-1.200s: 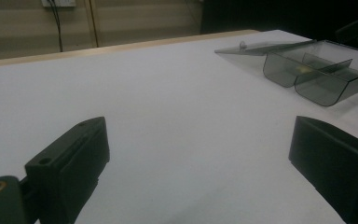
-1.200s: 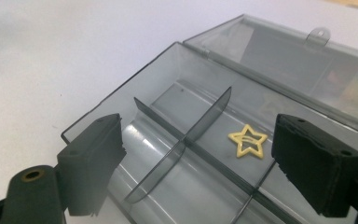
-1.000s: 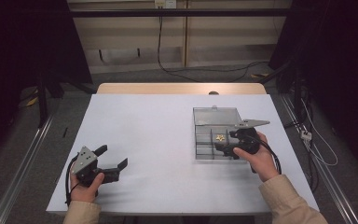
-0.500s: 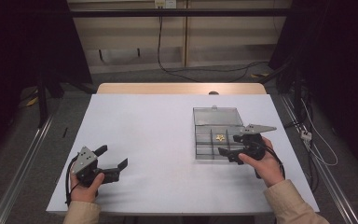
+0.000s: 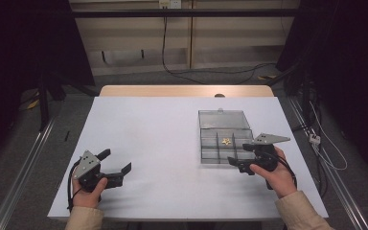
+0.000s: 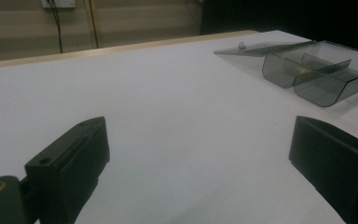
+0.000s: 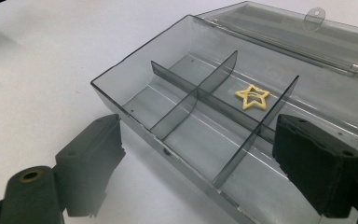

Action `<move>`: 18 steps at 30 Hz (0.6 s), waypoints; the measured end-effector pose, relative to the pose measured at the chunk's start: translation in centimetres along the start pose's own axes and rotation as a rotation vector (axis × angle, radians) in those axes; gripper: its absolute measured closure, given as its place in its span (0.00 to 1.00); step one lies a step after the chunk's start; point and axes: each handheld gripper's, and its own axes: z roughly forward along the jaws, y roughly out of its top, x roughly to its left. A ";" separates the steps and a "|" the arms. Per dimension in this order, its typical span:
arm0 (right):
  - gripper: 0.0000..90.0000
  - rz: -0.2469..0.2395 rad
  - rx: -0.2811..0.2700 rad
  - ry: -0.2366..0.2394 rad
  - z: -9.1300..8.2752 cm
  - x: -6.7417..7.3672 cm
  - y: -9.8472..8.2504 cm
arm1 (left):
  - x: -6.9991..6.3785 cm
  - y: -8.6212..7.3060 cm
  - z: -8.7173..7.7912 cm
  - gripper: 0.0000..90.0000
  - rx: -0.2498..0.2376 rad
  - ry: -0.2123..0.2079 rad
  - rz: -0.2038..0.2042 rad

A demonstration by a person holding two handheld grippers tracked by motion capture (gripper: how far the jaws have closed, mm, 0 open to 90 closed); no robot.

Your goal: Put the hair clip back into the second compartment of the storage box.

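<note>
Our right gripper (image 7: 198, 163), jaws apart and empty, sits at the near wall of the open clear box (image 7: 121, 70); the gold star (image 7: 252, 97) lies in a far middle compartment. Reaching in, we could catch the thin dividers (image 7: 186, 107) and shove the box across the tabletop (image 5: 153, 129).

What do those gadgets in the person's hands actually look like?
Each hand-held gripper, left and right, is black plastic with two blocky jaws, a grey three-cornered plate on top and a black trailing cable. A brass-coloured ring sits at the jaw base. The person wears beige sleeves.
</note>
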 end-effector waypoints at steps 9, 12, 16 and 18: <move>0.18 -0.011 -0.008 -0.001 -0.6 0.4 -0.7 | 0.0 0.0 0.0 0.05 -0.004 0.001 -0.004; 0.18 -0.014 -0.012 0.001 -0.8 0.4 -1.0 | 0.0 0.0 0.0 0.05 -0.001 0.001 -0.001; 0.18 -0.016 -0.012 0.005 -1.0 0.5 -1.3 | -0.1 0.0 0.0 0.05 -0.002 0.001 -0.002; 0.18 -0.018 -0.015 0.004 -1.0 0.6 -1.5 | -0.1 0.0 0.0 0.05 -0.001 0.000 0.000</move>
